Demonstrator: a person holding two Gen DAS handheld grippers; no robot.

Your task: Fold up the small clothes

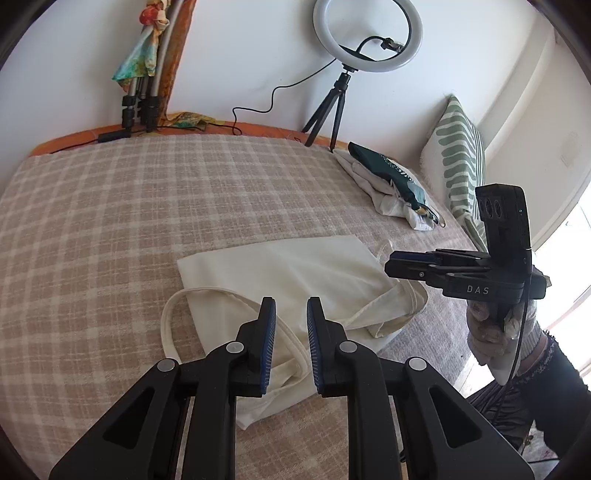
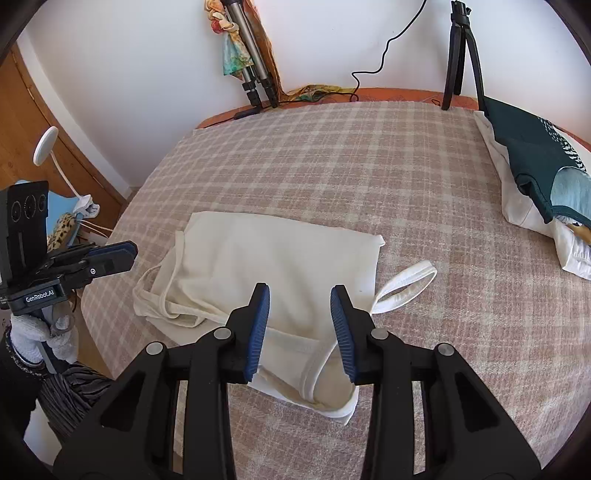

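Observation:
A cream tank top (image 1: 291, 273) lies partly folded on the checked bedspread (image 1: 129, 206), straps loose at its edges. It also shows in the right wrist view (image 2: 273, 254). My left gripper (image 1: 291, 306) is open and empty, hovering just above the near strap side. My right gripper (image 2: 300, 295) is open and empty above the garment's near edge, with one strap loop (image 2: 406, 286) to its right. Each gripper appears in the other's view: the right one (image 1: 391, 266) and the left one (image 2: 129, 254), both off the bed edge.
A pile of clothes, dark green on white (image 1: 391, 184), lies at the bed's far right; it also shows in the right wrist view (image 2: 535, 173). A ring light on a tripod (image 1: 365, 33), tripod legs (image 1: 140, 107), a cable and a striped pillow (image 1: 458, 162) stand at the far edge.

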